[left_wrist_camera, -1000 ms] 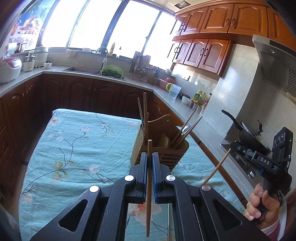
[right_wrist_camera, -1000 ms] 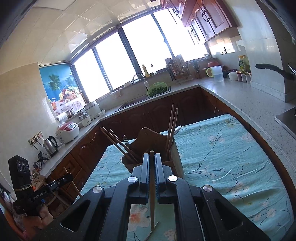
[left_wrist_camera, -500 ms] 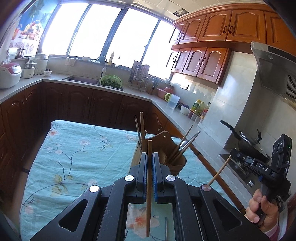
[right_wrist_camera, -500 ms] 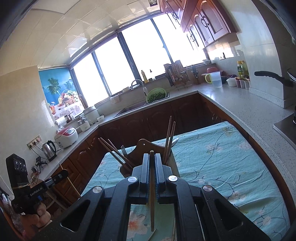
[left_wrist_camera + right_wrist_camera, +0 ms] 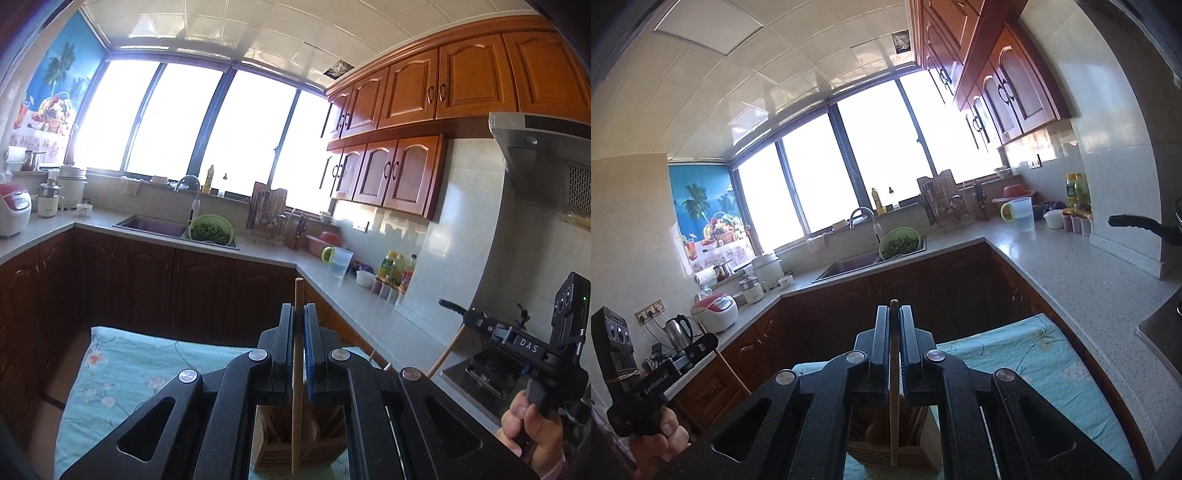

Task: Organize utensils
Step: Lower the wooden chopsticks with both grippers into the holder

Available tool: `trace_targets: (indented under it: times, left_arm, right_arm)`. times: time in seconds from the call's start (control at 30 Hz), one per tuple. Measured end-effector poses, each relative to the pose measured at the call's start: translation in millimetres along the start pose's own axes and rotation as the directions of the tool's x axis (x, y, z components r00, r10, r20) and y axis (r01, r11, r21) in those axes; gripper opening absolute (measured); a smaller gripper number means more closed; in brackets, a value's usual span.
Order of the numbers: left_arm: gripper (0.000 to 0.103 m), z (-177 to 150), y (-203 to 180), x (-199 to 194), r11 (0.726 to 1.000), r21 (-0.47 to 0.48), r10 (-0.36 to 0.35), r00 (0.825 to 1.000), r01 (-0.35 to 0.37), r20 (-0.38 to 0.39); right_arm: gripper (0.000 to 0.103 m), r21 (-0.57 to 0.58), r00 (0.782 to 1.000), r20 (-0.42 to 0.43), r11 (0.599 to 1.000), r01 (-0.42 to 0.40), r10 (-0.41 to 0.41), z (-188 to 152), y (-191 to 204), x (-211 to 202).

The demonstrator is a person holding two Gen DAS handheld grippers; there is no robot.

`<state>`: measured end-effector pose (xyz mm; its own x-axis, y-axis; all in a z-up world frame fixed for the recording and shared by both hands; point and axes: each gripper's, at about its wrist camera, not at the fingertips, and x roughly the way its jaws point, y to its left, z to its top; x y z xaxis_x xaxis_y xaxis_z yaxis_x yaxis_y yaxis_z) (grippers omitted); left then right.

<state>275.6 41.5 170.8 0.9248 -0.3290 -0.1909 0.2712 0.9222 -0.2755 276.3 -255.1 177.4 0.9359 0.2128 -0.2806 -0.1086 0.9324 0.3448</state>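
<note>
Saw wooden holder on floral cloth under both grippers. Left gripper clamped chopstick upright; right gripper clamped second chopstick, both near level.

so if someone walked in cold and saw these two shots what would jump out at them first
Probably the black left gripper filling the bottom of its view, shut on an upright wooden chopstick, and the right gripper clamping its own chopstick likewise. Below both sits a wooden utensil holder on a floral teal cloth. Behind, bright windows wash out above the sink.
</note>
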Motion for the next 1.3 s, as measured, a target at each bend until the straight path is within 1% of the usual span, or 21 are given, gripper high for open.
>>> trace_targets:
  times: [0.07,0.17,0.27,0.33,0.53,0.7,0.77,0.93,1.17,1.3]
  left_arm:
    - [0.003,0.2,-0.8,14.4,1.000,-0.002,0.010,1.000,-0.010,0.020]
    - [0.003,-12.2,-0.2,36.2,1.000,0.003,0.030,0.998,-0.030,0.048]
    - [0.003,-29.3,-1.9,56.7,0.999,0.011,0.045,0.997,-0.046,0.065]
    - [0.003,-44.1,-1.3,69.1,0.999,0.008,0.050,0.997,-0.050,0.054]
    - [0.003,-87.3,5.0,93.3,0.998,-0.026,0.059,0.998,-0.060,-0.012]
    - [0.003,-105.1,14.0,101.2,0.996,-0.046,0.079,0.995,-0.082,-0.056]
    - [0.003,-107.8,17.1,100.0,0.995,-0.048,0.088,0.994,-0.091,-0.061]
    - [0.003,-103.9,17.5,97.4,0.996,-0.047,0.078,0.993,-0.082,-0.086]
    - [0.003,-98.9,26.0,83.2,0.996,-0.050,0.066,0.994,-0.071,-0.089]
    - [0.004,-103.1,31.5,80.4,0.996,-0.053,0.062,0.994,-0.067,-0.088]
  right_arm:
    - [0.005,0.007,1.000,0.009,1.000,0.009,-0.009,4.4,-3.8,9.5]
    - [0.005,0.015,1.000,0.010,1.000,0.020,-0.020,4.4,-8.7,24.2]
    - [0.005,0.020,1.000,-0.003,0.999,0.025,-0.025,-4.2,-13.6,39.1]
    - [0.005,0.030,0.999,-0.018,0.999,0.031,-0.030,-14.6,-17.8,47.2]
    - [0.005,0.044,0.996,-0.085,0.998,0.042,-0.038,-48.9,-27.1,64.8]
    - [0.005,0.066,0.990,-0.132,0.997,0.048,-0.039,-68.8,-33.6,71.7]
    - [0.005,0.067,0.991,-0.127,0.996,0.051,-0.042,-71.8,-34.0,70.0]
    - [0.005,0.066,0.990,-0.130,0.996,0.057,-0.048,-71.1,-33.6,67.1]
    - [0.005,0.054,0.989,-0.134,0.996,0.067,-0.059,-70.1,-31.6,64.7]
    - [0.005,0.013,0.989,-0.121,0.996,0.085,-0.083,-72.5,-23.5,60.7]
